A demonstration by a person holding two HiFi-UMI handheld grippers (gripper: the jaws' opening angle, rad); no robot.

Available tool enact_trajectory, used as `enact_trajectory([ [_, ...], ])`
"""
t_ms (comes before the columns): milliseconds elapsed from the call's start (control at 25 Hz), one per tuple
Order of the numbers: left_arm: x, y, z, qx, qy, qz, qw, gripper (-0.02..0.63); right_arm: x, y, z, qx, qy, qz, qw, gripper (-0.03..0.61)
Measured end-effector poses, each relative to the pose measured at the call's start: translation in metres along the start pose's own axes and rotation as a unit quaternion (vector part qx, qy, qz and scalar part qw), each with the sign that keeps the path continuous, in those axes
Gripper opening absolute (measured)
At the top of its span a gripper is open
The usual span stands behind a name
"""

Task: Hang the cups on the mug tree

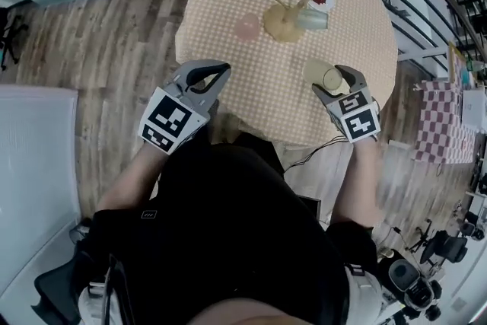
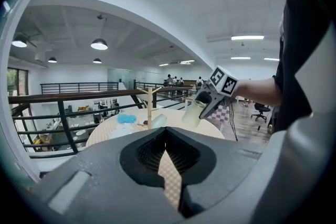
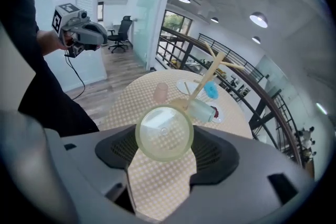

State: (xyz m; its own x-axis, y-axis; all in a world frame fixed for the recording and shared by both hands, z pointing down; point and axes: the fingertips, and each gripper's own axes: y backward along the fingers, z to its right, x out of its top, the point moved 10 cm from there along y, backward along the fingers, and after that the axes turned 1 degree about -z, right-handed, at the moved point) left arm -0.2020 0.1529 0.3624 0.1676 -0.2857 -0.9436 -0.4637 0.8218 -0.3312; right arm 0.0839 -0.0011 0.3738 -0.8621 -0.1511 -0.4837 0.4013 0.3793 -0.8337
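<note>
**One cup on the tree, one in the jaws, one waiting**

Our right gripper (image 1: 344, 85) is clamped on the yellow cup (image 1: 328, 77), held over the near right edge of the table (image 1: 259, 91). Our left gripper (image 1: 210, 77) is closed on nothing, at the near left edge. Toward the far side, a pale green cup (image 1: 313, 19) seems to hang low on the mug tree (image 1: 292, 10). The pink cup (image 1: 246, 27) stands just beside its base. We judge that two cups are left to hang.

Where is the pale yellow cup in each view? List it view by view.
Head view: pale yellow cup low right of centre, in the right gripper.
Left gripper view: right of centre, held aloft.
Right gripper view: dead centre, between the fingers.
Shared landmark: the wooden mug tree.
</note>
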Motion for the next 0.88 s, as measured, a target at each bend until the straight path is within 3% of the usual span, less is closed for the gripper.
enact_trajectory([
  [240, 0.006, -0.003, -0.039, -0.044, 0.006, 0.007, 0.9990, 0.006, 0.028, 0.003, -0.022, -0.045, -0.013, -0.007, 0.999, 0.316],
  [520, 0.018, -0.035, -0.062, -0.065, -0.004, 0.005, 0.9979, 0.006, 0.047, 0.006, -0.001, -0.061, 0.022, -0.007, 0.998, 0.316],
  [880, 0.028, -0.074, -0.118, -0.105, -0.008, 0.009, 0.9944, 0.006, 0.102, -0.006, 0.025, -0.092, 0.046, 0.003, 0.995, 0.316],
])
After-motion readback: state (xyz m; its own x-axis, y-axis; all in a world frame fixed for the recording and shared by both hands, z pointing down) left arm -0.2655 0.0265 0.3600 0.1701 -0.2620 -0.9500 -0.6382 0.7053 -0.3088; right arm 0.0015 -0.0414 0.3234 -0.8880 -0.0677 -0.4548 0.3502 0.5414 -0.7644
